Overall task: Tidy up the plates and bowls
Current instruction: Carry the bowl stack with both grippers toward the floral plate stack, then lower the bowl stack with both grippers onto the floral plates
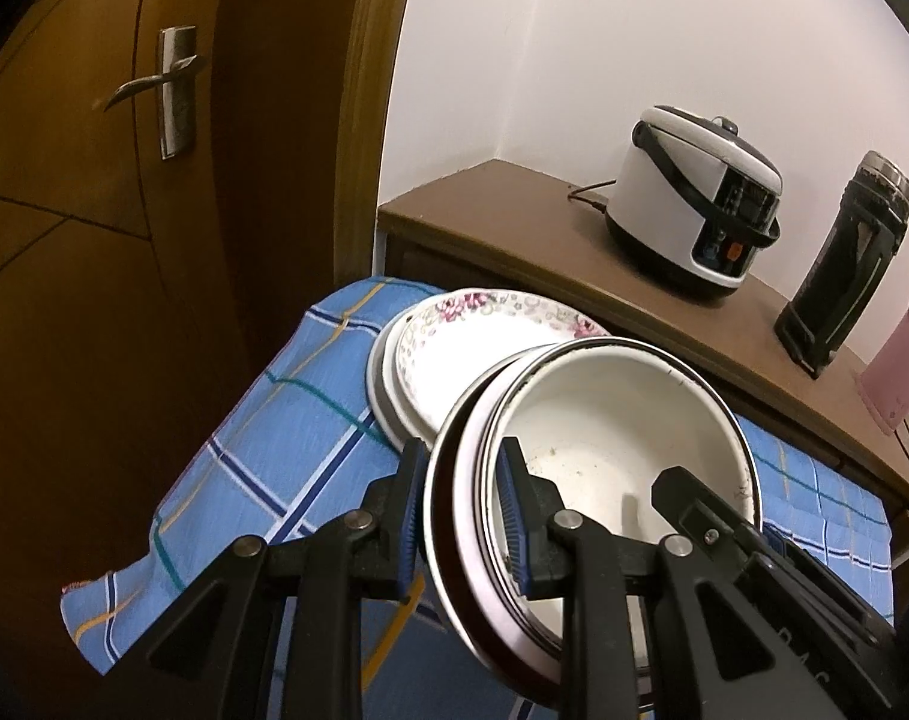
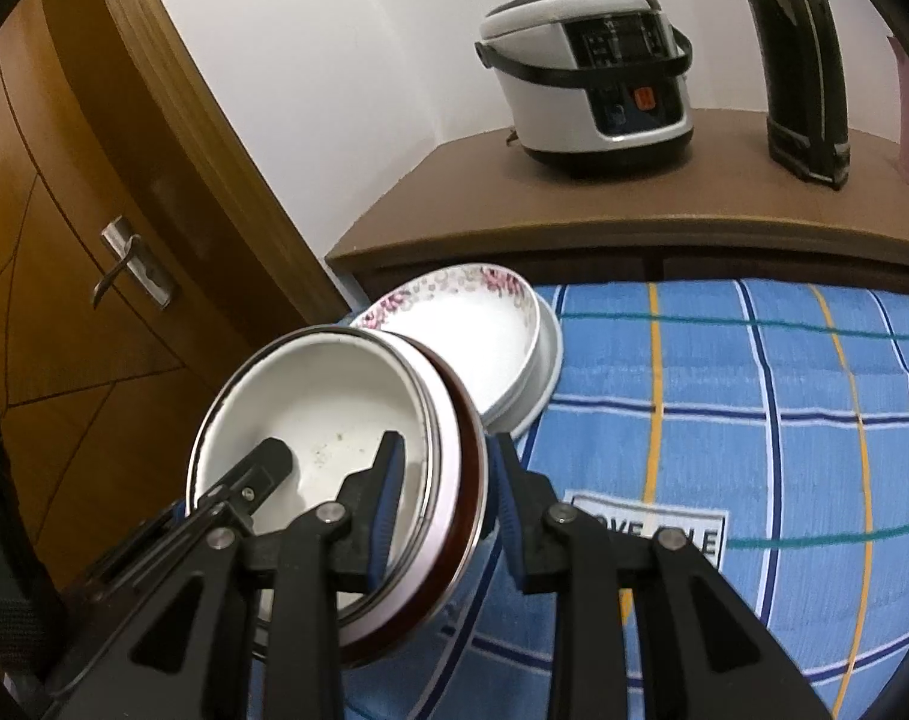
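Bowl stack (image 1: 604,450) tilted, mouth toward the cameras

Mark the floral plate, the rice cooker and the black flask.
floral plate (image 1: 454,336): left wrist view, white inner face.
rice cooker (image 2: 538,114): right wrist view, white side wall.
black flask (image 1: 838,276): left wrist view, middle of body.

Home room, rice cooker (image 2: 586,72), wooden door (image 1: 124,180)
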`<action>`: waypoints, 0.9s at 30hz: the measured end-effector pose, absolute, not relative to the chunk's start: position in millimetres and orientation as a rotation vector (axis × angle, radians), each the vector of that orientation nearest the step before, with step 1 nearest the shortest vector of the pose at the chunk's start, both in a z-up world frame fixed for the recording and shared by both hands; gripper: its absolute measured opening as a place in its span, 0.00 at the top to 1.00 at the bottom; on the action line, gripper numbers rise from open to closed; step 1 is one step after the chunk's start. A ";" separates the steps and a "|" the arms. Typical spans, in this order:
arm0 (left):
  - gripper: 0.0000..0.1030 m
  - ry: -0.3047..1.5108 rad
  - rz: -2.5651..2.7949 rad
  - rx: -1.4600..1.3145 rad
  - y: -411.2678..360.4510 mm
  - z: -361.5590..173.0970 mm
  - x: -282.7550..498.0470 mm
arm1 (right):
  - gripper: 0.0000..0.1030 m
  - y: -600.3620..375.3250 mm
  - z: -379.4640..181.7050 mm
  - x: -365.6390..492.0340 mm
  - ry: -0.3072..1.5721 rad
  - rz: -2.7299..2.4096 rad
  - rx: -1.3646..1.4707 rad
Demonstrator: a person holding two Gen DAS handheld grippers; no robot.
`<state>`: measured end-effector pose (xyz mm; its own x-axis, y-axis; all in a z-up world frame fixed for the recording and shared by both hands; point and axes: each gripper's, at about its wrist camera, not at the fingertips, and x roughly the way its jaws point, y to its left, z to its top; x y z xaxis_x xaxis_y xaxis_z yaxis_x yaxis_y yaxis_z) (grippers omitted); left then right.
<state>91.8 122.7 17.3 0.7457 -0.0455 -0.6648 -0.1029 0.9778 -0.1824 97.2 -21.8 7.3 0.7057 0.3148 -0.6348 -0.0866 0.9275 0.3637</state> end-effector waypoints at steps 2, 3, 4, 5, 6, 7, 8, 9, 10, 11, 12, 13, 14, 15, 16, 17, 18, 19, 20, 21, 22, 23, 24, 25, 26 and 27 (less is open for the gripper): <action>0.75 0.724 0.027 -0.214 121.7 20.0 96.7 | 0.71 -23.2 9.9 100.6 0.750 0.224 0.321; 0.75 0.721 0.025 -0.215 121.2 21.5 99.0 | 0.71 -24.3 11.5 103.3 0.744 0.221 0.323; 0.75 0.718 0.023 -0.213 120.5 23.1 101.5 | 0.71 -25.0 12.8 105.3 0.740 0.220 0.326; 0.75 0.713 0.022 -0.213 119.9 25.0 104.0 | 0.71 -25.6 13.7 107.2 0.737 0.220 0.328; 0.75 0.710 0.020 -0.212 119.6 26.6 106.5 | 0.71 -26.3 15.0 109.3 0.733 0.217 0.330; 0.75 0.707 0.016 -0.212 119.2 28.4 110.1 | 0.71 -26.9 16.4 111.9 0.729 0.215 0.331; 0.75 0.706 0.015 -0.212 118.5 29.4 113.0 | 0.71 -27.5 17.2 114.8 0.727 0.214 0.333; 0.75 0.704 0.014 -0.212 118.4 30.2 115.4 | 0.72 -27.7 17.8 116.7 0.725 0.213 0.334; 0.75 0.703 0.013 -0.212 118.0 31.2 119.1 | 0.72 -28.3 18.5 119.6 0.724 0.212 0.335; 0.75 0.704 0.012 -0.211 117.8 31.5 122.0 | 0.72 -28.8 19.1 122.7 0.724 0.210 0.337; 0.75 0.706 0.010 -0.211 116.8 32.0 124.9 | 0.72 -28.9 19.5 125.9 0.724 0.207 0.339; 0.75 0.708 0.008 -0.211 116.2 32.2 129.2 | 0.71 -29.4 19.7 129.0 0.725 0.204 0.339; 0.75 0.710 0.007 -0.212 115.9 32.3 131.6 | 0.71 -29.8 19.7 131.2 0.726 0.203 0.340; 0.75 0.712 0.006 -0.212 115.3 32.1 134.9 | 0.71 -30.2 19.5 134.7 0.728 0.201 0.339; 0.75 0.715 0.005 -0.212 114.7 31.8 137.9 | 0.71 -30.5 19.0 139.1 0.732 0.201 0.341; 0.75 0.717 0.006 -0.212 114.2 31.4 141.8 | 0.71 -31.6 18.3 142.0 0.735 0.201 0.342; 0.75 0.719 0.006 -0.211 113.9 31.3 145.0 | 0.72 -31.9 17.8 146.7 0.740 0.200 0.343; 0.75 0.723 0.006 -0.212 113.5 30.8 149.8 | 0.71 -32.5 17.4 149.8 0.743 0.198 0.344; 0.75 0.726 0.006 -0.213 113.5 30.6 152.7 | 0.71 -33.0 16.9 154.0 0.746 0.196 0.346; 0.75 0.730 0.005 -0.214 113.4 30.2 156.3 | 0.71 -33.5 16.5 158.2 0.748 0.195 0.348; 0.75 0.732 0.005 -0.214 113.1 29.9 159.7 | 0.71 -33.9 15.9 161.0 0.750 0.194 0.349; 0.75 0.735 0.004 -0.214 112.5 29.3 163.7 | 0.71 -34.4 15.3 164.1 0.752 0.192 0.350; 0.75 0.738 0.004 -0.214 112.0 28.9 166.3 | 0.71 -34.9 14.3 167.7 0.755 0.191 0.352; 0.75 0.743 0.004 -0.214 111.3 27.9 170.2 | 0.71 -35.4 13.4 169.7 0.758 0.190 0.353; 0.75 0.746 0.003 -0.214 110.9 26.9 172.6 | 0.71 -35.7 12.2 173.0 0.762 0.188 0.353; 0.75 0.750 0.003 -0.215 110.5 25.6 175.8 | 0.71 -36.3 11.3 175.4 0.765 0.187 0.353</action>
